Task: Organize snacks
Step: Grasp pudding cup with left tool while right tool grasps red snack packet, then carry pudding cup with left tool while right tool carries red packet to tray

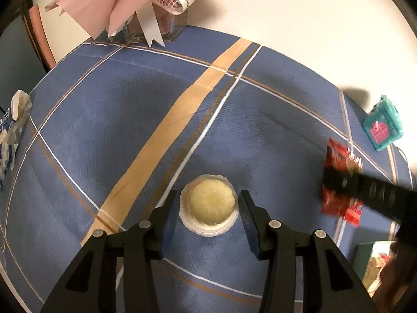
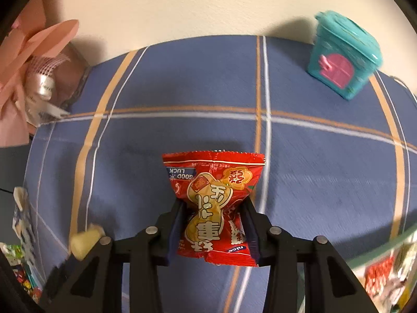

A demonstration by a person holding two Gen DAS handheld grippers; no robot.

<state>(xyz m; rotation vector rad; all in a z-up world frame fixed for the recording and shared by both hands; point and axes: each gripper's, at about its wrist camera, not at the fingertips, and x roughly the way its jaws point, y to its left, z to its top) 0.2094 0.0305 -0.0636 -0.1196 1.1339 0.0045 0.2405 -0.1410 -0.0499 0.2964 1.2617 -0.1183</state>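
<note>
Straddling a pale jelly cup on the blue plaid worktop, the left gripper stood open, fingers beside it. At three o'clock the right gripper clamped a red snack packet; a teal toy box sat at one o'clock.

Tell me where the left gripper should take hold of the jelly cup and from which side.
Grip the jelly cup across its round side wall, just above the wide flat rim that rests on the tablecloth. Come straight down from above: the left gripper already straddles it, jaws open on either side. The domed top looks slippery, so close low.
</note>
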